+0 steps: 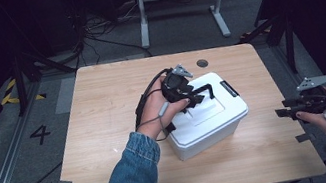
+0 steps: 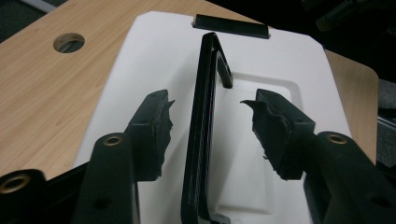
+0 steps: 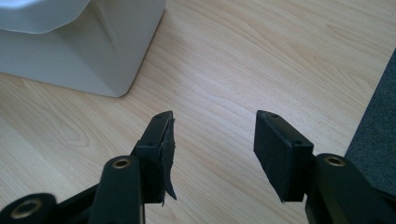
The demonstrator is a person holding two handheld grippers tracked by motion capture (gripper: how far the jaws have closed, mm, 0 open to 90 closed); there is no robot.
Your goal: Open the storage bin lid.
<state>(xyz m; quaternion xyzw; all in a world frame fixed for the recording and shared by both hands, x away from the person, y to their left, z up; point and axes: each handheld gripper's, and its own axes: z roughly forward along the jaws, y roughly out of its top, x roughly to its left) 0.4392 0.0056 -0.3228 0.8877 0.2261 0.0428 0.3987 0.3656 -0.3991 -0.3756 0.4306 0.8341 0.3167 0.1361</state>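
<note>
Between my left claw's (image 2: 212,121) parted pads, untouched: the white box's (image 1: 208,129) upright black handle (image 2: 201,140), thin, stiff plastic, likely slick. Grip mid-bar. Right claw (image 3: 212,135) open, idle beside.

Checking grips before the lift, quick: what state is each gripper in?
Left gripper: open, jaws astride the raised black handle of the white box, pads not touching.
Right gripper: open, empty.

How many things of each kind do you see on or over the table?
White box with black handle: 1
Hand-held gripper: 2, left and right
Hole in the table: 1
Total: 4
</note>
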